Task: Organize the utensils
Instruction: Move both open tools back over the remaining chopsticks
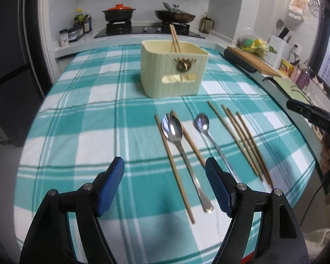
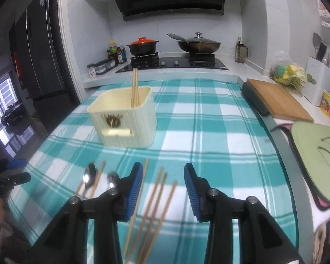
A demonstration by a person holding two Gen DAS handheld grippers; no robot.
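Observation:
A cream utensil holder (image 1: 172, 71) stands mid-table with two chopsticks (image 1: 175, 38) upright in it; it also shows in the right wrist view (image 2: 125, 118). On the cloth lie a large spoon (image 1: 172, 129), a small spoon (image 1: 203, 122), two chopsticks (image 1: 172, 165) beside the large spoon, and several chopsticks (image 1: 242, 140) further right. My left gripper (image 1: 165, 187) is open and empty above the handles of the large spoon and its chopsticks. My right gripper (image 2: 162, 189) is open and empty over the right-hand chopsticks (image 2: 156, 200). The spoons (image 2: 90, 176) show at its left.
A teal checked cloth (image 1: 88, 132) covers the table. A wooden cutting board (image 2: 277, 101) and a green mat (image 2: 316, 154) lie along the right counter. A stove with a red-lidded pot (image 2: 143, 46) and a wok (image 2: 198, 44) stands behind.

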